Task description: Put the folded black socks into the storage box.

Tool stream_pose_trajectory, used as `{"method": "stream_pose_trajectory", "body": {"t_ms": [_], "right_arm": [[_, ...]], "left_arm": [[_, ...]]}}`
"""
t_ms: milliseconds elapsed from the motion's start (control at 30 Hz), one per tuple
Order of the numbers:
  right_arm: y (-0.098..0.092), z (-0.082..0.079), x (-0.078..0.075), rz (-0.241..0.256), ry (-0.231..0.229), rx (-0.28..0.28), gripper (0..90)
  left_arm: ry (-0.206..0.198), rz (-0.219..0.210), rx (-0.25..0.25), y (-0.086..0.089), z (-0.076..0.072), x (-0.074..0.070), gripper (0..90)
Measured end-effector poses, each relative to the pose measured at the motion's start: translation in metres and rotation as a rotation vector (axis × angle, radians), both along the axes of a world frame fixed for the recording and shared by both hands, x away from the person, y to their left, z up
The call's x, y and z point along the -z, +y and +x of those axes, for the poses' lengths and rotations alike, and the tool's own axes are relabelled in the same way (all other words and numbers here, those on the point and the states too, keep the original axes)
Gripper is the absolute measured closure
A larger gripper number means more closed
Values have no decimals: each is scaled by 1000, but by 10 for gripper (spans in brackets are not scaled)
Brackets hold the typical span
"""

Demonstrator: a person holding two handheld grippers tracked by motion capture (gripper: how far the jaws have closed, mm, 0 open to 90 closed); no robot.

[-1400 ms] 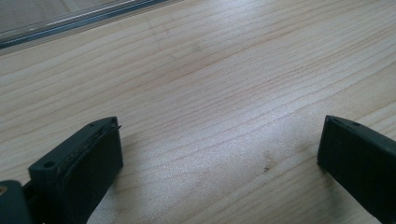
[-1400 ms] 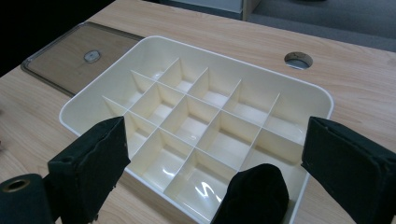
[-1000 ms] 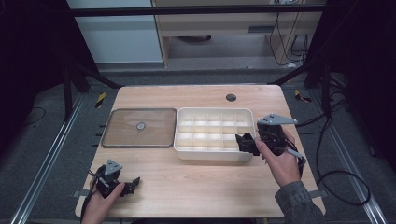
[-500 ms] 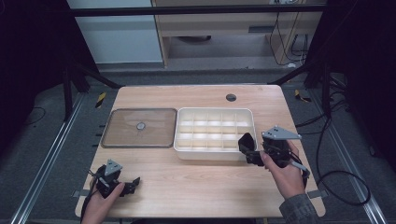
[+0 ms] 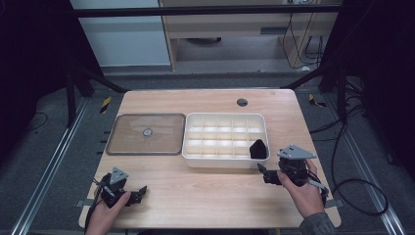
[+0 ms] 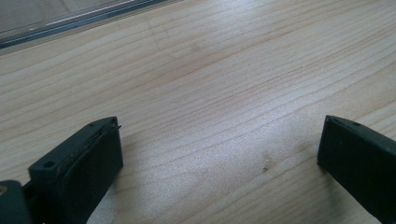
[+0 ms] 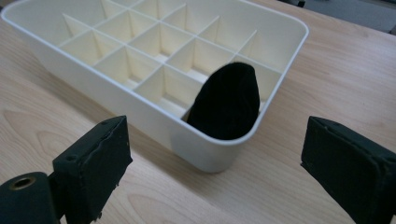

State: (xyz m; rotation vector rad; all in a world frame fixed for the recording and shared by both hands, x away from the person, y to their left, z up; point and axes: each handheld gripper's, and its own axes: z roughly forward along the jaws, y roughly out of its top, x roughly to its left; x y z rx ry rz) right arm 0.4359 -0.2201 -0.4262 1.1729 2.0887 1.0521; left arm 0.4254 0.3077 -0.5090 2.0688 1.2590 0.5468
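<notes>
A white compartment tray [image 5: 192,147] [image 7: 144,116] stands at the table's middle. A black rounded object [image 5: 258,149] [image 7: 227,101] sits upright in its near right corner compartment. My right gripper [image 5: 265,175] [image 7: 212,172] is open, low over the table just in front of that corner, with nothing between its jaws. My left gripper [image 5: 138,193] [image 6: 219,163] is open near the front left edge, over bare wood.
A flat clear lid [image 5: 146,133] with a small round knob lies left of the tray; its edge [image 6: 70,23] shows in the left gripper view. A dark round hole [image 5: 242,102] is in the table's far side. Cables trail on the floor at right.
My right gripper has drawn back from the tray toward the front edge, open, and the black object now stands in the corner compartment. The left gripper has stayed put.
</notes>
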Motion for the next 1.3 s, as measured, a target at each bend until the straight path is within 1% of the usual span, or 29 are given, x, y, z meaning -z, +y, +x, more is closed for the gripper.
{"method": "stream_pose_trajectory", "body": {"t_ms": [33, 133, 167, 200, 233, 333, 433, 500, 567, 667, 700, 767, 867, 933, 1100, 1167, 1200, 1233, 1300], "right_arm": [[-3, 0, 6, -10, 10, 1, 84], [-9, 0, 17, -29, 24, 7, 84], [-11, 1, 21, -27, 38, 13, 84], [-11, 1, 21, -27, 38, 13, 84], [-15, 1, 30, -24, 52, 18, 88], [-20, 1, 41, -28, 56, 35, 99], [-23, 0, 50, -11, 68, 44, 98], [-24, 0, 53, -14, 72, 45, 98], [-24, -2, 61, -2, 82, 43, 98], [-23, -4, 65, -2, 86, 38, 98], [-23, -5, 69, 13, 85, 33, 98], [-23, -6, 70, 17, 90, 32, 98], [-22, -7, 76, 20, 87, 32, 95], [-22, -7, 77, 15, 86, 32, 94], [-19, -8, 82, 19, 101, 29, 89], [-18, -7, 85, 11, 105, 27, 87], [-18, -6, 85, 17, 116, 26, 87], [-18, -6, 85, 12, 110, 24, 86], [-19, -4, 85, 21, 110, 27, 84]], "left_arm": [[0, 0, 0, 0, 0, 0, 0], [0, 0, 0, 0, 0, 0, 0], [0, 4, 3, 0, 0, 0, 0], [0, 4, 3, 0, 0, 0, 0], [0, 4, 3, 0, 0, 0, 0], [0, 5, 4, 0, 0, 0, 0], [0, 4, 4, 0, 0, 0, 0], [-1, 4, 3, 0, 0, 0, 0], [-1, 4, 4, 0, 0, 0, 0], [-1, 5, 4, 0, 0, 0, 0], [-1, 4, 4, 0, 0, 0, 0], [-3, 3, 5, 0, 0, 0, 0], [-2, 4, 5, -1, 0, 0, 0], [-3, 4, 6, 0, 0, 0, 0], [-3, 4, 6, -1, 0, 0, 0], [-3, 3, 6, -1, 0, 0, 0], [-3, 4, 6, -1, 0, 0, 0], [-3, 3, 6, -1, 0, 0, 0], [-3, 3, 6, -1, 0, 0, 0]]}}
